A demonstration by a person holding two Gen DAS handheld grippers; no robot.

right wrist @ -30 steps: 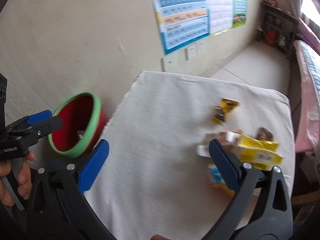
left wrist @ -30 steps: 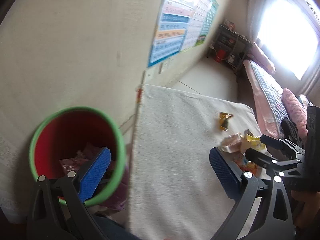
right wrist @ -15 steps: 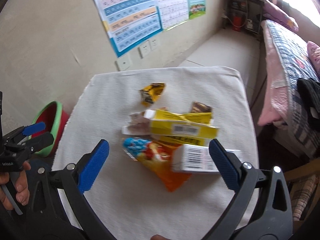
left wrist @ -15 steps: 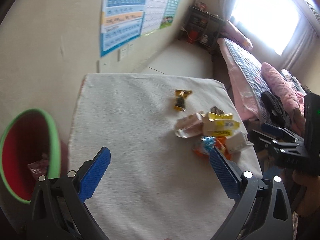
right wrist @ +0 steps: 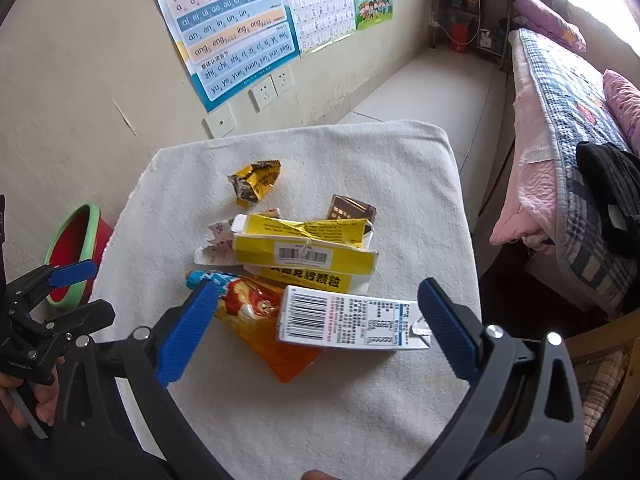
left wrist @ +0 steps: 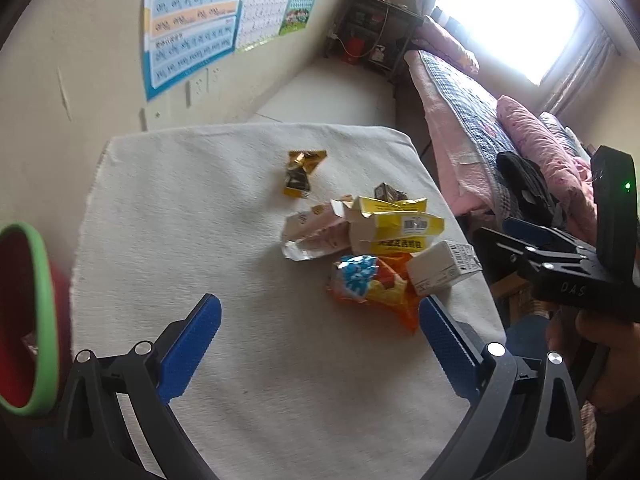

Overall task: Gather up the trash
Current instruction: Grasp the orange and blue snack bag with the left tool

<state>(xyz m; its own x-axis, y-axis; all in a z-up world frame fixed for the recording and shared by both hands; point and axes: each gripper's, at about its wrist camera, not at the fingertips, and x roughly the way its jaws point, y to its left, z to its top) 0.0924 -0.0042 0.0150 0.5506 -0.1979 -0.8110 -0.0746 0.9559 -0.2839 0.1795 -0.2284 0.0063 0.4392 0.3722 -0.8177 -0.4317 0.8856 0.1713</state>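
Collection status: mostly outstanding. A cluster of trash lies on the cloth-covered tabletop (right wrist: 400, 184), toward its right side: a white carton (right wrist: 348, 322) with a barcode rests nearest the right gripper (right wrist: 314, 320), overlapping an orange snack bag (right wrist: 260, 320); just behind them are a torn yellow box (right wrist: 304, 246), a pale torn wrapper (left wrist: 310, 232) touching the box on its left, and a small dark packet (right wrist: 351, 209) at the box's far edge. A crumpled gold wrapper (right wrist: 256, 182) lies apart, farther back on the cloth. None of these items is held. The right gripper's fingers (right wrist: 188, 332) are spread wide and empty, positioned above and to either side of the white carton without touching it. The left gripper (left wrist: 316, 344) is likewise wide open and empty, over bare cloth near the front of the tabletop, with the orange snack bag just beside its right finger. The collection bin (left wrist: 40, 320), red inside with a green rim, stands beside the left edge of the tabletop, well apart from the cluster. Something lies at the bottom of the bin, possibly trash already deposited, but the view there is cropped and blurred. Judged remaining: six visible pieces to grasp and carry to the bin, the white carton being the most accessible first pick
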